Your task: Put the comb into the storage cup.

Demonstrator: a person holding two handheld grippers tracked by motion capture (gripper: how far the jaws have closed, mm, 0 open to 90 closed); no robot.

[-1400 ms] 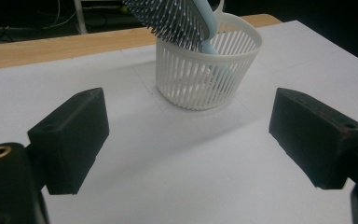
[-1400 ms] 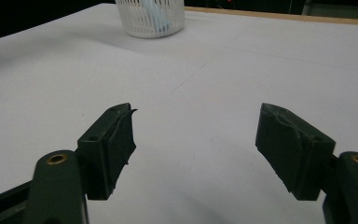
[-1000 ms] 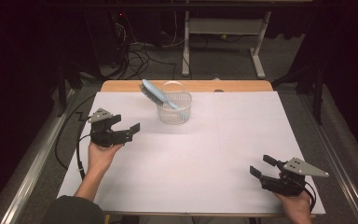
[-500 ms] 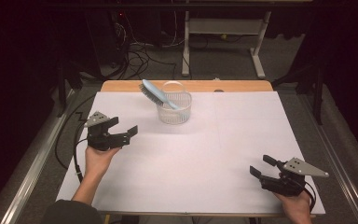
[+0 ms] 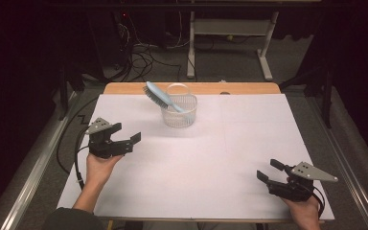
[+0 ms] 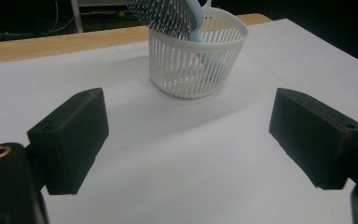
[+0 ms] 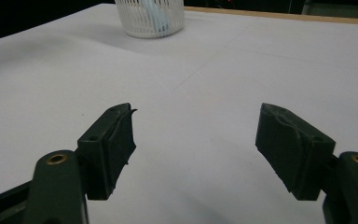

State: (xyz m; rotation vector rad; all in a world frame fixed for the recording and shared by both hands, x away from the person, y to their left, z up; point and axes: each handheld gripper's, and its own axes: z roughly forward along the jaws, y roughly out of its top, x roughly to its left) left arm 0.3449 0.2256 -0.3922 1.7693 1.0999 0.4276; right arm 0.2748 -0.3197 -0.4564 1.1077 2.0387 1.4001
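Observation:
A white slatted basket stands near the far edge of the white table. A light blue hairbrush leans in it, bristled head sticking out up and to the left, handle down inside. My left gripper hovers at the table's left, open and empty, its jaws pointing toward the basket. Down at the front right corner my right gripper is open too, with nothing between its jaws.
White paper covers the table; a wooden strip shows along its far edge. Beyond it lie floor cables and a white desk frame. A black cable loops off the table's left side.
My left gripper has drifted slightly back toward the person and to the left. The right gripper, basket and brush have stayed put.

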